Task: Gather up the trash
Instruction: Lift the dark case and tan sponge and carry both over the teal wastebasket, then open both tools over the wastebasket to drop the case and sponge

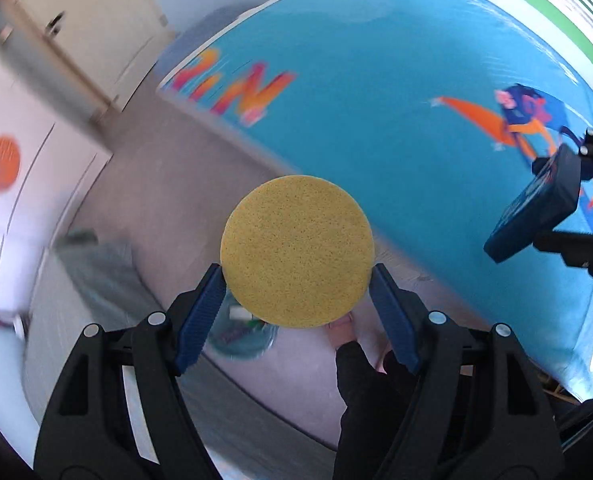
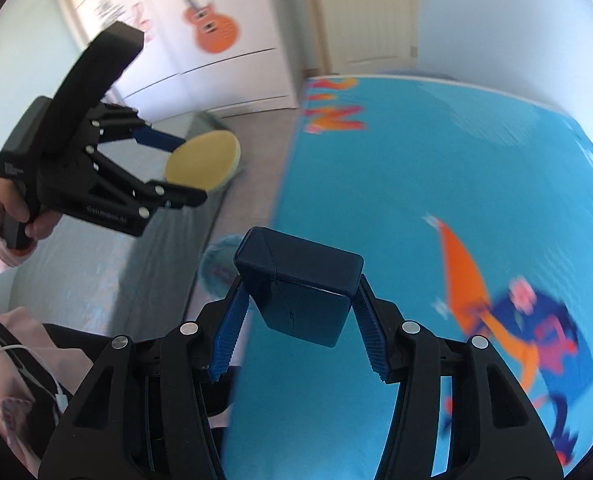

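Left gripper (image 1: 296,276): blue pads clamped on the two edges of a round yellow sponge disc (image 1: 296,250), flat face toward the camera, held in the air above the grey floor (image 1: 184,168). Same pairing seen from the right wrist: left gripper (image 2: 184,170) at upper left, disc (image 2: 202,162) edge-on between its fingers, a hand (image 2: 14,210) in a pink sleeve around the handle.

Right gripper (image 2: 300,308): ribbed blue pads pressed on both sides of a dark navy box (image 2: 300,286), box tilted, one corner toward the lens. In the left view the box (image 1: 536,208) shows at far right, over the bed.

Below the left gripper, down on the floor: a round translucent teal bin (image 1: 244,336) with scraps inside, partly hidden by the disc and left finger. From the right wrist the bin (image 2: 216,268) sits just beside the near edge of the bed, to the left of the box.

Bed (image 2: 416,184) with bright blue cover, orange and purple cartoon print, fills the right side. Bare toes (image 1: 342,330) and a dark trouser leg between the left fingers.

Far wall: white wardrobe with an orange guitar sticker (image 2: 210,26), white door to its right. Surroundings blurred
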Tool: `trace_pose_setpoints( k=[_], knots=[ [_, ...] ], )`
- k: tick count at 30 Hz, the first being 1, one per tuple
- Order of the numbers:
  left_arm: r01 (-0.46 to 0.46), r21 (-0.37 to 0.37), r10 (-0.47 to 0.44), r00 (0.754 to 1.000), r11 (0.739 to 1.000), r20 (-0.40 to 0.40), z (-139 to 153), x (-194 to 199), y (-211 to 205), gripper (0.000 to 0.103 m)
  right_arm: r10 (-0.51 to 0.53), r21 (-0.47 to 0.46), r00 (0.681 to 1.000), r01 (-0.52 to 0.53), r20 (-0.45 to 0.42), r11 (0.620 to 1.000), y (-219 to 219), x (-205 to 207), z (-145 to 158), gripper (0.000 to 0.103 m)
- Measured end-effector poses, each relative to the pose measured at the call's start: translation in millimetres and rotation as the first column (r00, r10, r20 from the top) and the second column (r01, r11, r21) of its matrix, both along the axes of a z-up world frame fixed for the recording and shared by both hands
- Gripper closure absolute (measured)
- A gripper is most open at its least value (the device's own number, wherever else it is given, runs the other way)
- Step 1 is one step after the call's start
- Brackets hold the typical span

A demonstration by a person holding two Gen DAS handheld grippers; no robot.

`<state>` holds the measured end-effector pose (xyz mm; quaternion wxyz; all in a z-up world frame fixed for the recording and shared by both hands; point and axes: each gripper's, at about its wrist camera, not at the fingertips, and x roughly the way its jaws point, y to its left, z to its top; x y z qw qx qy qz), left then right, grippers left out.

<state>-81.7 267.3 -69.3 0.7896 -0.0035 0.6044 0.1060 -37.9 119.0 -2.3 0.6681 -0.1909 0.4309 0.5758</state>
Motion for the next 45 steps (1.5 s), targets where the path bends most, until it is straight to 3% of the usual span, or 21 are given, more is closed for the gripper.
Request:
trace_pose_setpoints(
  k=[11,19,29,35,37,38,39,45],
  knots=[
    [-0.233,-0.027,0.232,0.972,0.972,-0.021,-21,-86,101,0.032,0.245,-0.001,0.969,-0.245,0.020,0.970,136,-56,11,0.049],
    [-0.368,-0.058,0.367,0.930,0.928,-0.035,-34,-134,154,0.032,0.409,-0.011,0.913,-0.409,0.008,0.913,214,-92,14,0.049],
    [-0.483,-0.090,0.479,0.875,0.871,-0.062,-54,-166,200,0.032,0.540,-0.014,0.841,-0.540,-0.025,0.841,292,-123,11,0.049],
    [-0.514,-0.103,0.509,0.858,0.851,-0.074,-59,-170,215,0.031,0.581,-0.009,0.812,-0.583,-0.056,0.813,319,-131,11,0.049],
    [-0.512,-0.111,0.506,0.859,0.852,-0.078,-60,-169,216,0.026,0.586,-0.009,0.807,-0.588,-0.067,0.809,325,-134,10,0.043],
    [-0.509,-0.114,0.502,0.860,0.853,-0.087,-62,-169,217,0.018,0.584,-0.015,0.808,-0.586,-0.076,0.810,329,-134,10,0.028],
    [-0.508,-0.114,0.500,0.861,0.854,-0.091,-64,-168,218,0.006,0.575,-0.017,0.815,-0.578,-0.071,0.816,333,-134,10,0.023],
    [-0.534,-0.110,0.525,0.845,0.838,-0.103,-68,-173,224,0.007,0.565,0.008,0.822,-0.566,-0.078,0.824,337,-129,16,0.023]
  ],
)
